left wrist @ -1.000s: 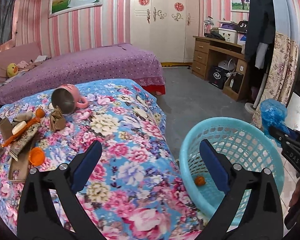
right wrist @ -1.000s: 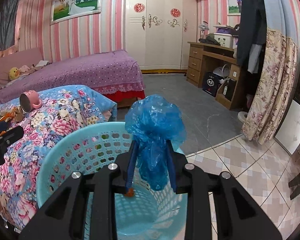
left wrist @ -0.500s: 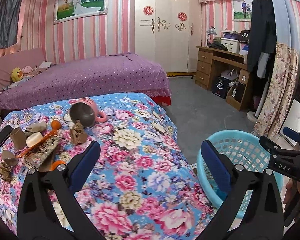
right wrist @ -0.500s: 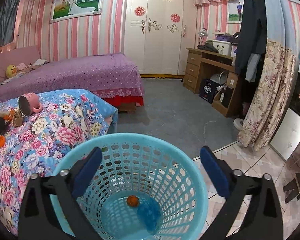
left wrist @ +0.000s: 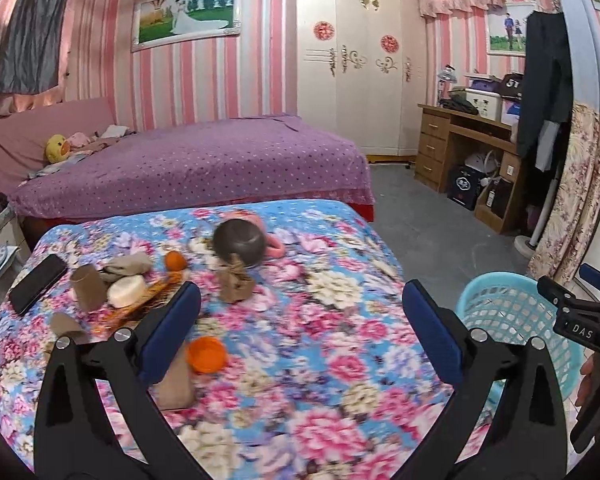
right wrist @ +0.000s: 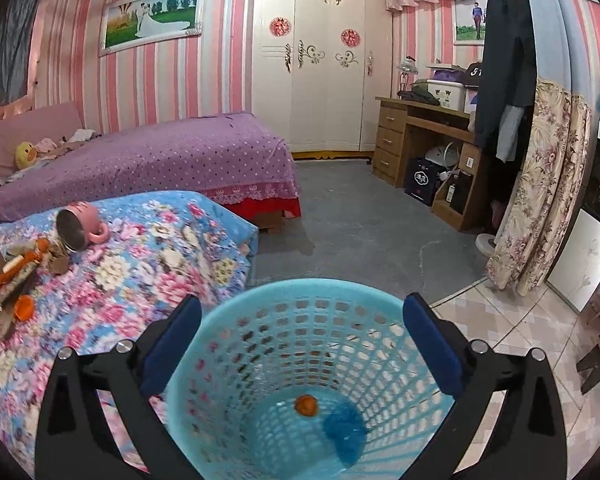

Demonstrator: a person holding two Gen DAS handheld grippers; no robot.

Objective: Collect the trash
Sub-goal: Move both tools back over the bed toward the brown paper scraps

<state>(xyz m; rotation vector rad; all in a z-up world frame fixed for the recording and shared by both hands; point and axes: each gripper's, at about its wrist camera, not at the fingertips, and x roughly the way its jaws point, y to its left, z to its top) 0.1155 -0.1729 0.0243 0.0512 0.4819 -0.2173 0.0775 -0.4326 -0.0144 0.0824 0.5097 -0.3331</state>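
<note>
My right gripper (right wrist: 300,326) hangs open above the light blue basket (right wrist: 260,296), nothing between its pads. At the basket's bottom lie a crumpled blue plastic bag (right wrist: 344,428) and a small orange peel (right wrist: 306,405). My left gripper (left wrist: 300,312) is open over the flowered table (left wrist: 320,360), empty. Ahead of it lies trash: an orange cap (left wrist: 207,354), a crumpled brown paper (left wrist: 236,282), cardboard tubes (left wrist: 87,288), an orange piece (left wrist: 175,261) and a white round piece (left wrist: 126,291). The right gripper (left wrist: 576,308) shows at the right edge over the basket (left wrist: 512,312).
A tipped pink mug (left wrist: 244,244) and a black phone (left wrist: 38,282) lie on the table. A purple bed (left wrist: 188,168) stands behind it, a wooden desk (left wrist: 460,148) and white wardrobe (left wrist: 356,80) farther back. Grey floor (right wrist: 360,232) lies between them.
My right gripper opened and dropped the blue bag, which now lies in the basket. My left gripper swung left from the basket toward the trash on the table.
</note>
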